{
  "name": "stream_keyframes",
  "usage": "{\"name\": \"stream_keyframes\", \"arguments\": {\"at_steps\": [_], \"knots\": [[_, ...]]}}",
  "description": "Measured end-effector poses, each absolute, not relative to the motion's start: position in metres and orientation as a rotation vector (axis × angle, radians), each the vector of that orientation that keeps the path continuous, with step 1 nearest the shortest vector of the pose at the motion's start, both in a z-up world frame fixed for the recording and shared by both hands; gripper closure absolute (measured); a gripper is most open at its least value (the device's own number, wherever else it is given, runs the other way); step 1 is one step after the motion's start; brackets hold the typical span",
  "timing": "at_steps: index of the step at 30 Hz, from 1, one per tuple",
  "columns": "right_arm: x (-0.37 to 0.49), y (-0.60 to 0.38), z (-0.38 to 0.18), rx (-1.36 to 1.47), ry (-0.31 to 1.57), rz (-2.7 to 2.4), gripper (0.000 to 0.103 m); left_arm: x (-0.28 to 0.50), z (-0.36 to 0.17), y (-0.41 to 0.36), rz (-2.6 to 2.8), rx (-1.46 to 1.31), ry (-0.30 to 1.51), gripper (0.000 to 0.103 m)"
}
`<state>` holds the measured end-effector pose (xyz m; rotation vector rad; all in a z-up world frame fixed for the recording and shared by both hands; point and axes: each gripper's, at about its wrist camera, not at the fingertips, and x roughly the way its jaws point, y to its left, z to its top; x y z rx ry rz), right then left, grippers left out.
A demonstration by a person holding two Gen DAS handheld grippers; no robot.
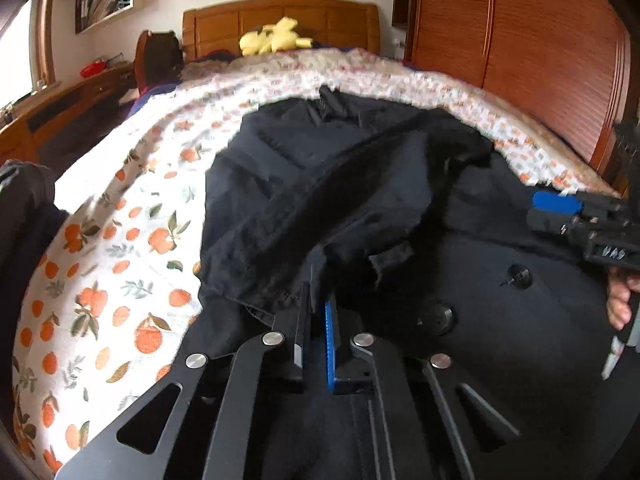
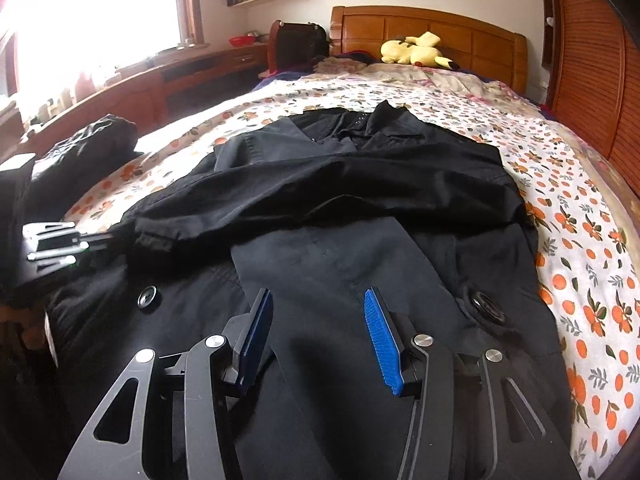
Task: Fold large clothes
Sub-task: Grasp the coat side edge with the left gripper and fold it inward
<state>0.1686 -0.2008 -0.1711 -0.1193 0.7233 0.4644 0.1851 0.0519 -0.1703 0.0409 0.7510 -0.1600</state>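
A large black coat (image 2: pixel 320 188) lies spread on the bed, collar toward the headboard, one sleeve folded across its chest. Big dark buttons (image 2: pixel 147 296) show on its lower front. My left gripper (image 1: pixel 318 296) is low at the coat's left side, jaws shut on a fold of its black cloth. It also shows at the left edge of the right wrist view, left gripper (image 2: pixel 108 238). My right gripper (image 2: pixel 318 294) hovers just over the coat's lower front panel, open, blue pads (image 2: pixel 380 336) apart with nothing pinched. A hand (image 1: pixel 620 304) holds the right gripper (image 1: pixel 536 210) at the far right.
The bedsheet (image 2: pixel 580 216) has an orange-fruit print. A yellow plush toy (image 2: pixel 416 52) lies by the wooden headboard (image 2: pixel 440 24). Another dark bundle (image 2: pixel 96 140) sits at the bed's left edge. A wooden wardrobe (image 1: pixel 520 40) stands right, a desk (image 2: pixel 192 68) under the window left.
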Motion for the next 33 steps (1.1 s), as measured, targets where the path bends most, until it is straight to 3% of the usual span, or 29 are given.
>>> {"name": "stream_keyframes", "arguments": {"at_steps": [7, 16, 19, 23, 24, 29, 33], "knots": [[0.160, -0.226, -0.164, -0.095, 0.705, 0.453, 0.057, 0.154, -0.142, 0.042, -0.150, 0.070, 0.709, 0.098], [0.158, -0.249, -0.168, -0.079, 0.710, 0.418, 0.057, 0.139, -0.151, 0.027, -0.147, 0.101, 0.725, 0.097], [0.157, -0.252, -0.168, -0.077, 0.710, 0.418, 0.057, 0.136, -0.154, 0.026, -0.155, 0.091, 0.723, 0.092], [0.156, -0.252, -0.169, -0.081, 0.713, 0.415, 0.057, 0.127, -0.149, 0.027, -0.138, 0.114, 0.687, 0.034], [0.156, -0.252, -0.168, -0.083, 0.714, 0.413, 0.057, 0.125, -0.147, 0.030, -0.136, 0.114, 0.671, 0.028], [0.152, -0.253, -0.164, -0.089, 0.705, 0.398, 0.054, 0.110, -0.136, 0.048, -0.112, 0.089, 0.643, 0.012], [0.142, -0.260, -0.157, -0.080, 0.689, 0.375, 0.051, 0.100, -0.134, 0.065, -0.081, 0.088, 0.639, 0.009]]}}
